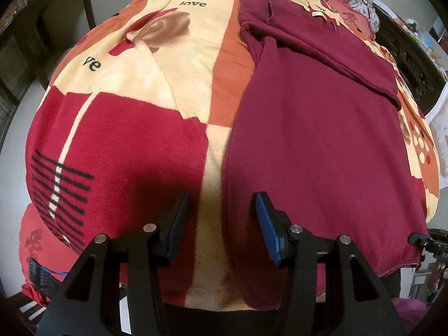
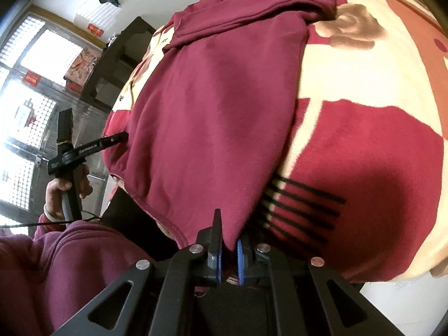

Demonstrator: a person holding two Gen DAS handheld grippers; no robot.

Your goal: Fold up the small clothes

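Left wrist view: the left tool [image 1: 221, 218] hangs with jaws apart and empty over the blanket [image 1: 134, 128], beside the maroon top [image 1: 313, 140] lying flat there. Right wrist view: the right tool [image 2: 228, 254] pinches the top's [image 2: 218, 117] near hem corner.

1. Maroon sweatshirt [image 1: 313, 140]: matt knit cloth, smooth, with a stitched hem.
2. Patterned blanket [image 1: 134, 128]: soft, fuzzy fleece, matt.
3. Left gripper [image 1: 221, 224]: matt black plastic arms, shiny metal pins, ribbed blue pads [image 1: 264, 224].
4. Dark cabinet [image 1: 403, 53]: carved wood.
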